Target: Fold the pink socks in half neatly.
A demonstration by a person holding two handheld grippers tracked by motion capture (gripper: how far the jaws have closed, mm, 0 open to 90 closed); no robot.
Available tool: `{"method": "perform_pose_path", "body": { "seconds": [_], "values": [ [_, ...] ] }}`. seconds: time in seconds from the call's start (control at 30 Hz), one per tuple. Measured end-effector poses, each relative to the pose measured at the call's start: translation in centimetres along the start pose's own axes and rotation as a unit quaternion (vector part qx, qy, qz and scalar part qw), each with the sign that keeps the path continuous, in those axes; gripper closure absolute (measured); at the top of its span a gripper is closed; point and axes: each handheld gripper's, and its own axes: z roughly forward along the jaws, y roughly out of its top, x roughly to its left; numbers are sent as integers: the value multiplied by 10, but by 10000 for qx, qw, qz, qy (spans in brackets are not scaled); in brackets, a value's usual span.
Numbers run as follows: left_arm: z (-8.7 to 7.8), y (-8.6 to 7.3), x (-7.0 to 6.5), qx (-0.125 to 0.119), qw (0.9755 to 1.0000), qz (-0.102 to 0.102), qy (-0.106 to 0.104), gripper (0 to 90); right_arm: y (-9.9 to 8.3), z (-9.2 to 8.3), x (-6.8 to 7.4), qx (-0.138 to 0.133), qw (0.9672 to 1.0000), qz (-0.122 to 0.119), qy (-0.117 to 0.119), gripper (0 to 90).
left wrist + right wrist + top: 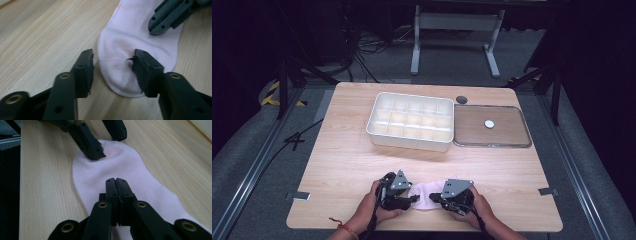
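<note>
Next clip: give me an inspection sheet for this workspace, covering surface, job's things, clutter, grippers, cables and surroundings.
Surface: light wooden table, bare at the left.
Job's things: pink sock lying flat at the near edge, between the two grippers.
Clutter: white divided box, compartments look empty; flat tray beside it with a small white disc; dark round spot behind the tray.
Grippers: left hand-held gripper open, jaws astride the sock's rounded end; right hand-held gripper shut, jaws over the sock, grip on the fabric not clear.
Cables: loose cables on the floor behind the table.
Surroundings: grey floor, white stand legs, dark backdrop.
</note>
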Motion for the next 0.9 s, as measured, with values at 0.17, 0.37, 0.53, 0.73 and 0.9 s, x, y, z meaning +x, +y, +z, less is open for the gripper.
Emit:
{"method": "perform_pose_path", "body": {
  "seconds": [0.17,0.37,0.53,0.73,0.9],
  "values": [
    [2,2,6,-44,9998,-171,-58,660,1,0,4,53,9998,-106,-134,893],
    [0,0,12,-80,9990,-347,-270,754,2,0,4,66,9998,-123,-166,893],
    [1,-1,11,-125,9983,-412,-396,825,1,0,1,40,10000,-65,-29,893],
    [0,-1,13,-175,9980,-430,-428,830,3,2,-2,55,10000,-60,-3,892],
    [-6,0,13,-337,9977,-376,-447,831,6,5,-8,77,9999,8,123,893]
  ]
}}
